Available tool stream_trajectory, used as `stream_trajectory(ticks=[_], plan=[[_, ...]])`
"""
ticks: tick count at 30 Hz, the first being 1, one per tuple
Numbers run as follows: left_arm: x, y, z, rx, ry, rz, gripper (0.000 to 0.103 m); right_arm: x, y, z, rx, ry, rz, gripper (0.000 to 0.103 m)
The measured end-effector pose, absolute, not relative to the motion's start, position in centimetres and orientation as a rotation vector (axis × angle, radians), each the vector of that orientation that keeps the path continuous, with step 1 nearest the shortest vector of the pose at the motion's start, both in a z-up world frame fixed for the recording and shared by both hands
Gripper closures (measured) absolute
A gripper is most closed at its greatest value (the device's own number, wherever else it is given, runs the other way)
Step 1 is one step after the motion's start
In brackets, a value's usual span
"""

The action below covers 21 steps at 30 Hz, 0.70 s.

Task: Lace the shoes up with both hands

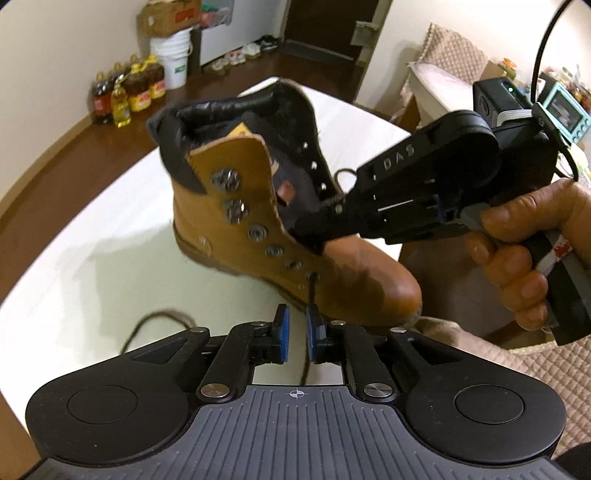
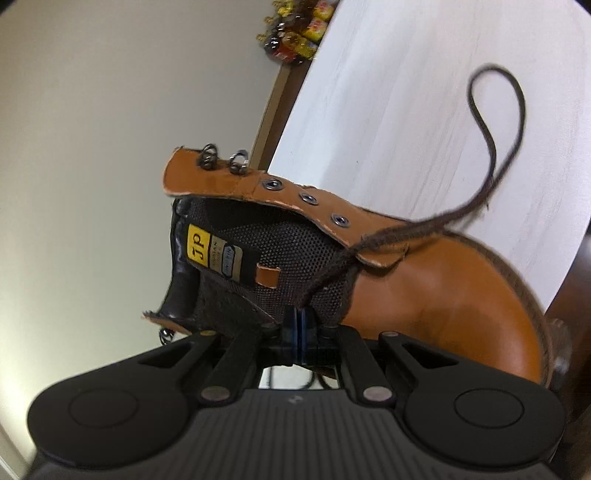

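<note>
A tan leather boot (image 1: 280, 221) stands on the white table (image 1: 92, 258), toe toward me in the left wrist view, its tongue and eyelet flaps spread apart. A dark brown lace (image 1: 312, 291) leaves the lowest eyelet and runs down between the blue pads of my left gripper (image 1: 297, 328), which is open with a clear gap. A hand holds my right gripper (image 1: 332, 208) over the tongue. In the right wrist view the right gripper (image 2: 298, 325) is shut on the lace (image 2: 332, 269) just above the tongue (image 2: 266, 251); the other lace end loops over the table (image 2: 369, 110).
Oil bottles (image 1: 129, 92), a white bucket (image 1: 173, 55) and a cardboard box stand on the floor beyond the table. Shoes lie by a dark door (image 1: 332, 26). A quilted seat (image 1: 447, 62) and a teal oven (image 1: 565, 110) sit at the right, past the table edge.
</note>
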<state>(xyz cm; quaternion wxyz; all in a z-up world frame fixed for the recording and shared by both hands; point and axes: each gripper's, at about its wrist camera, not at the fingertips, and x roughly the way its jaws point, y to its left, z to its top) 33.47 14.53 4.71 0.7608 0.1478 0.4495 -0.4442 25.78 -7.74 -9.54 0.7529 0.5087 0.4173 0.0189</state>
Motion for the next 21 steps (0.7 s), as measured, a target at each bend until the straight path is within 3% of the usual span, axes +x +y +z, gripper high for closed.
stream_trajectory(ticks=[21], plan=[[33.9, 13.8, 3.8, 0.352, 0.978, -0.974, 0.092, 26.8, -7.8, -9.0, 1.101, 0.962, 0.133, 0.1]])
